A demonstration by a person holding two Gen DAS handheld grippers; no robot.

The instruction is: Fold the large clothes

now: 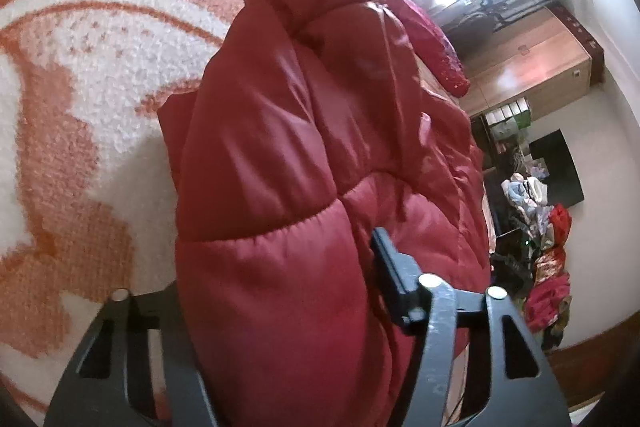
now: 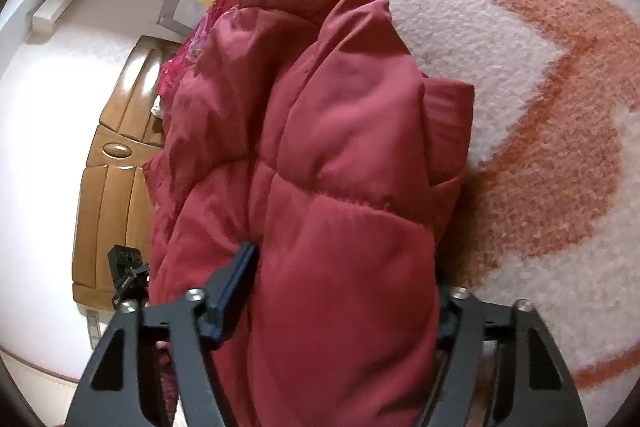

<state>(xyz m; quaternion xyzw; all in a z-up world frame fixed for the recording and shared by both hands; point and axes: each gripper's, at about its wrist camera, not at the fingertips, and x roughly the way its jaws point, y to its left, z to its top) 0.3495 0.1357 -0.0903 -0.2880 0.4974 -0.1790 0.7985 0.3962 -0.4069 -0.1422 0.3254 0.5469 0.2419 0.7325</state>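
A red quilted puffer jacket (image 1: 304, 155) lies bunched in thick folds on a white and orange patterned carpet (image 1: 92, 75). My left gripper (image 1: 280, 267) is shut on a padded fold near its lower end. The right fingertip (image 1: 384, 251) digs into the fabric; the left one is hidden under the jacket. In the right wrist view the same jacket (image 2: 320, 131) fills the jaws of my right gripper (image 2: 344, 275), shut on another thick fold. Its left fingertip (image 2: 240, 275) presses into the padding, and the right finger is mostly covered. A ribbed cuff (image 2: 448, 123) sticks out toward the carpet (image 2: 540, 67).
A darker red patterned cloth (image 1: 432, 39) lies beyond the jacket. A wooden cabinet (image 1: 528, 67) and a heap of mixed clothes (image 1: 548, 259) stand by the wall. In the right wrist view, a wooden wardrobe (image 2: 116, 163) and a small black device (image 2: 124, 267) sit left of the jacket.
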